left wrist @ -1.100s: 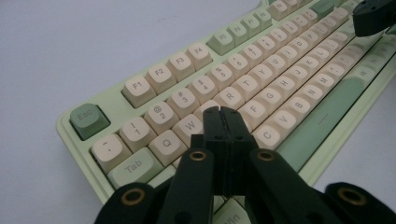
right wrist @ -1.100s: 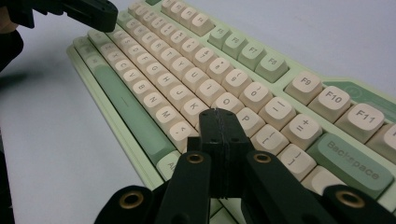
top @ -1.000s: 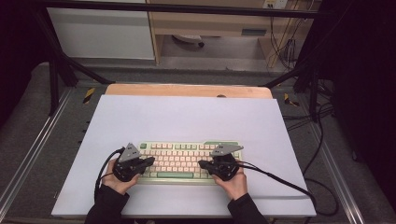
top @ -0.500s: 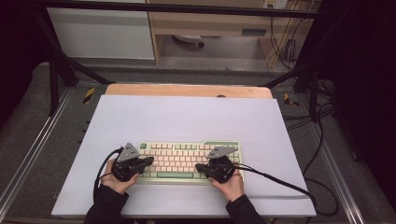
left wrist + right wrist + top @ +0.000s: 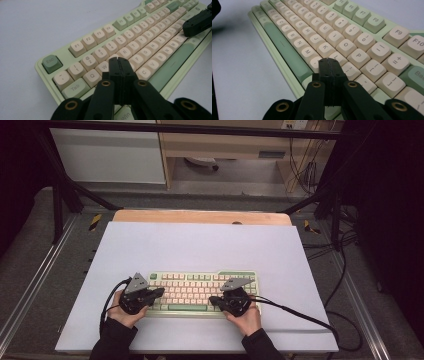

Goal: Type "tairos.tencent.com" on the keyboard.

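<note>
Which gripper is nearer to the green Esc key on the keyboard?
Left. The left gripper, jaws shut, is over the letter keys near the Esc key at the keyboard's left end. The right gripper, also shut, is over the right half.

A lab recording station is showing here: black metal frame posts are surrounding the white-topped wooden bench, loose black cables hanging behind.

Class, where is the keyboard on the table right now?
In the high view, the keyboard lies near the front edge of the white table, between both hands.
</note>
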Demonstrator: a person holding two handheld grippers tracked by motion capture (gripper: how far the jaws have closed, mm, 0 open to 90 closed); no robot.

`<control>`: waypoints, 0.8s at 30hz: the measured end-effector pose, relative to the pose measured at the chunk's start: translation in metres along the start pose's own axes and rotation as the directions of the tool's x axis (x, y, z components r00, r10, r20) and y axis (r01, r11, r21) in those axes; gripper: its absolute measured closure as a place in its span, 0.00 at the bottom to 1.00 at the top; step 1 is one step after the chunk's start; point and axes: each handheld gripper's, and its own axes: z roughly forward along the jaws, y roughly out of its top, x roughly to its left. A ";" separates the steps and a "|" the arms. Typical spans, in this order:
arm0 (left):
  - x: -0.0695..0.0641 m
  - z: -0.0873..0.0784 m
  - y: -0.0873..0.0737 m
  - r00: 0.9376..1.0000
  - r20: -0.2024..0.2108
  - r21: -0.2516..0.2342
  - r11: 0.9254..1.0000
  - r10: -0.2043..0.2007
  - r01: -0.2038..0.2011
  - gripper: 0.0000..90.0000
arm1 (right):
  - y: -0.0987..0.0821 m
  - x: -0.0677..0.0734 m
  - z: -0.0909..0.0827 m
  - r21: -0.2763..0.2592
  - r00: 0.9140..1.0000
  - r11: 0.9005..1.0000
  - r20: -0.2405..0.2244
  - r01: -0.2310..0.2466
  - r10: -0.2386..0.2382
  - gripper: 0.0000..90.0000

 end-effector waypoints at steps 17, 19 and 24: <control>-0.002 0.000 0.002 1.000 0.005 -0.005 1.000 0.006 -0.006 1.00 | 0.006 -0.002 -0.012 -0.030 1.000 1.000 0.020 0.001 -0.001 1.00; -0.004 0.000 0.003 1.000 0.007 -0.003 1.000 0.010 -0.010 1.00 | 0.007 -0.003 -0.014 -0.034 1.000 0.999 0.023 0.005 -0.004 1.00; -0.008 0.002 0.005 1.000 0.011 -0.002 1.000 0.021 -0.021 1.00 | 0.007 -0.004 -0.015 -0.034 1.000 0.999 0.029 0.008 -0.007 1.00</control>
